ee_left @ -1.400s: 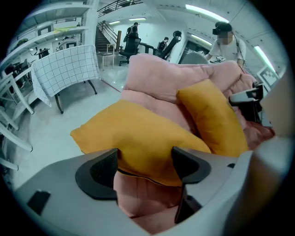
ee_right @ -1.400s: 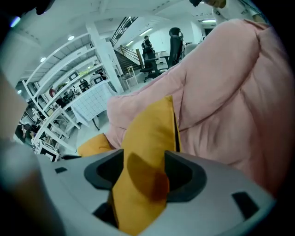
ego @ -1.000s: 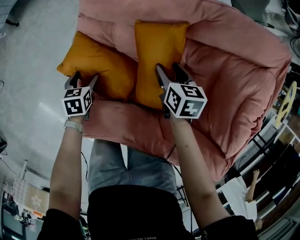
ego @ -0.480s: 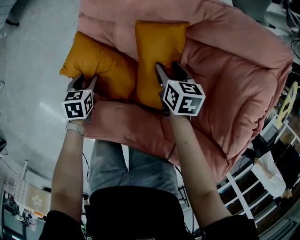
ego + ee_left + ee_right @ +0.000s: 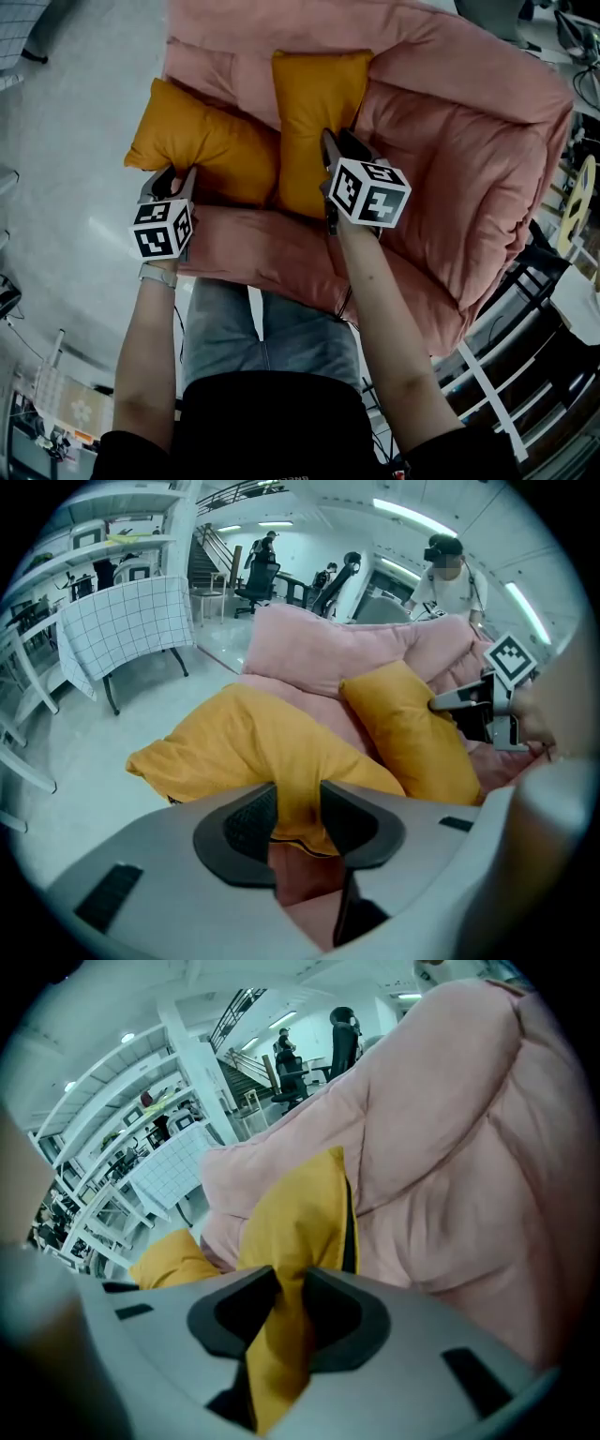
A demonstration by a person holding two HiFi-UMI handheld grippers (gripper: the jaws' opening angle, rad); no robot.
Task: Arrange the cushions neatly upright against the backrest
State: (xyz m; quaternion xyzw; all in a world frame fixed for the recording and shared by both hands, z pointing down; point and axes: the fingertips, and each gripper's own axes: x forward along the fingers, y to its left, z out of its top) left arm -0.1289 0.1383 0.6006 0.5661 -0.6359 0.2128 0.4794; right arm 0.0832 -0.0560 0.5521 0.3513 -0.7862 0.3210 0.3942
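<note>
My left gripper (image 5: 298, 822), jaws just narrowed, pinches the left cushion (image 5: 202, 155) by its near corner at the left edge of the pink sofa (image 5: 469, 150). My right gripper (image 5: 286, 1312), likewise just narrowed, clamps the right cushion (image 5: 314, 94), which stands against the sofa's back.

Hidden edges, cropped armchair
The right gripper (image 5: 339, 141) covers the lower edge of the upright cushion (image 5: 317, 98), the left gripper (image 5: 171, 176) a corner of the tilted cushion (image 5: 202, 145); the top of the pink armchair (image 5: 469, 141), probably its backrest, is cropped.

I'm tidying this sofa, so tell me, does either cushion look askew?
Yes. The left cushion lies tilted, slumped sideways across the sofa's left edge, its corner overhanging the floor. The right cushion stands upright against the backrest.
</note>
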